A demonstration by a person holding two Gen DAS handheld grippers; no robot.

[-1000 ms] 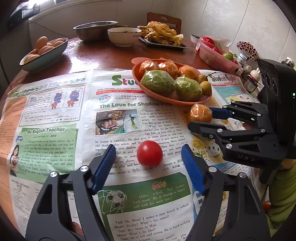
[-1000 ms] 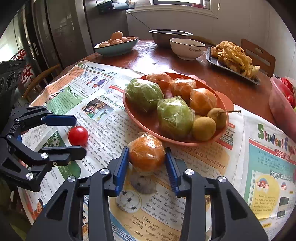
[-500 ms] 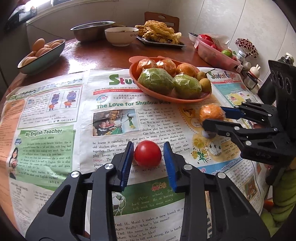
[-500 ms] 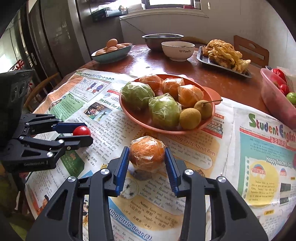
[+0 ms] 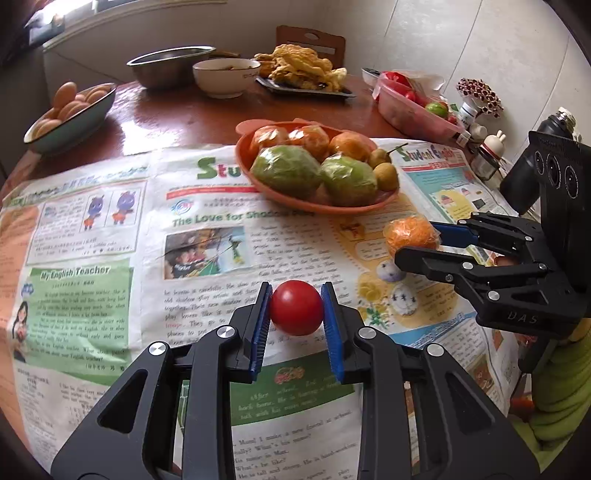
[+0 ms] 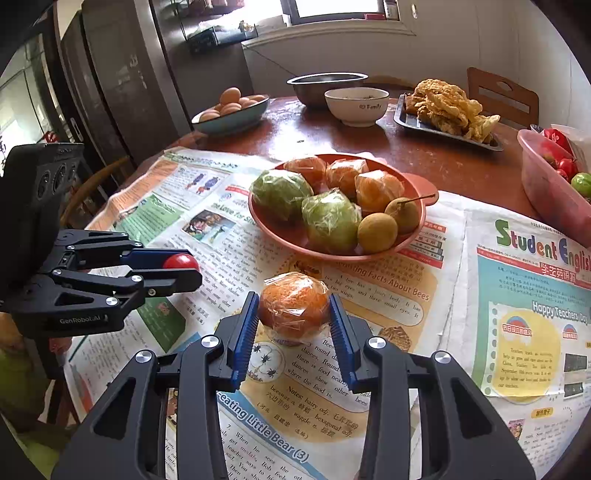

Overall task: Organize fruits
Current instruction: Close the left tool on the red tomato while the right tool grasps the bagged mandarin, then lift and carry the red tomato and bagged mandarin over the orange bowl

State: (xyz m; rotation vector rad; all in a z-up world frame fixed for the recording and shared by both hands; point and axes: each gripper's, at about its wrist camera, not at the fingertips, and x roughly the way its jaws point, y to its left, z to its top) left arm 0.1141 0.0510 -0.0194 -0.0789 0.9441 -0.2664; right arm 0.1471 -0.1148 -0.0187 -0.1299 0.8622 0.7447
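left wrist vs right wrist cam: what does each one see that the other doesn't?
Left wrist only: the tomato full between the left gripper pads, toothpick jar, bananas.

Right wrist only: the wrapped orange close between the right gripper pads, the fridge, the window.

Both: fruit plate, egg bowl, newspaper, fried food tray, and each other's gripper.

Right gripper (image 6: 293, 321) clamps a wrapped orange (image 6: 294, 304) over newspaper (image 6: 388, 295); left gripper (image 6: 173, 267) pinches a tomato (image 6: 180, 261).
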